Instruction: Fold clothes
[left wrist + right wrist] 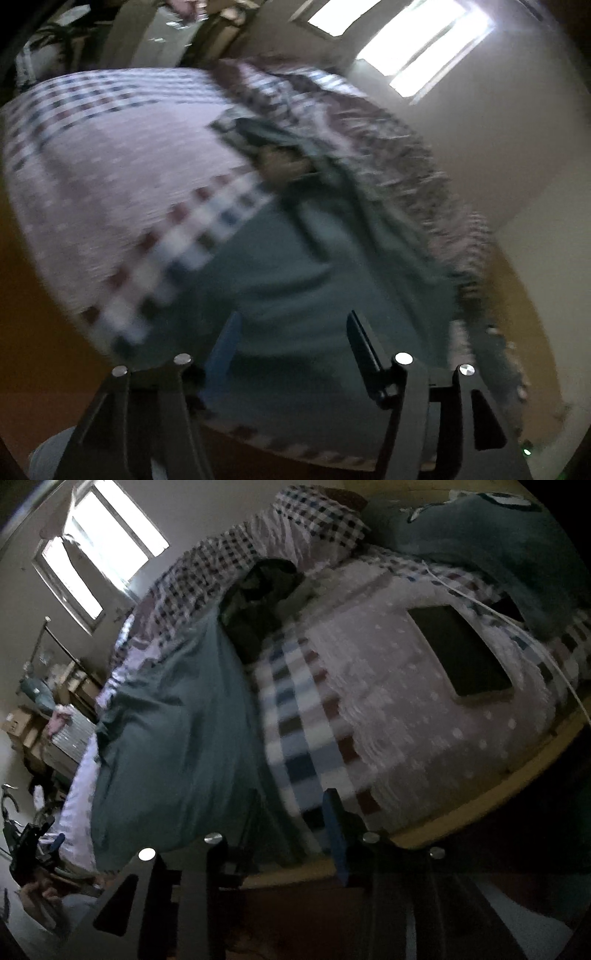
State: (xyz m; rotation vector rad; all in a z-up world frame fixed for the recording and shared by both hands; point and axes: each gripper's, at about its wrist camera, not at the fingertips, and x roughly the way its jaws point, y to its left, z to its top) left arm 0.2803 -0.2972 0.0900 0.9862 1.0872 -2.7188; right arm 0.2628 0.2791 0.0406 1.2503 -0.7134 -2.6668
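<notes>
Though motion-blurred, teal garment (280, 280) beyond both parted, empty tools (291, 345).

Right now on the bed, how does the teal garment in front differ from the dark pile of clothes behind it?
The teal garment is spread out long and fairly flat; the dark pile is bunched in a heap. The teal garment is one plain colour; the dark pile looks mixed, darker green and black. The teal garment lies nearest the grippers; the dark pile sits farther up. Both rest on the checked bedspread.
</notes>
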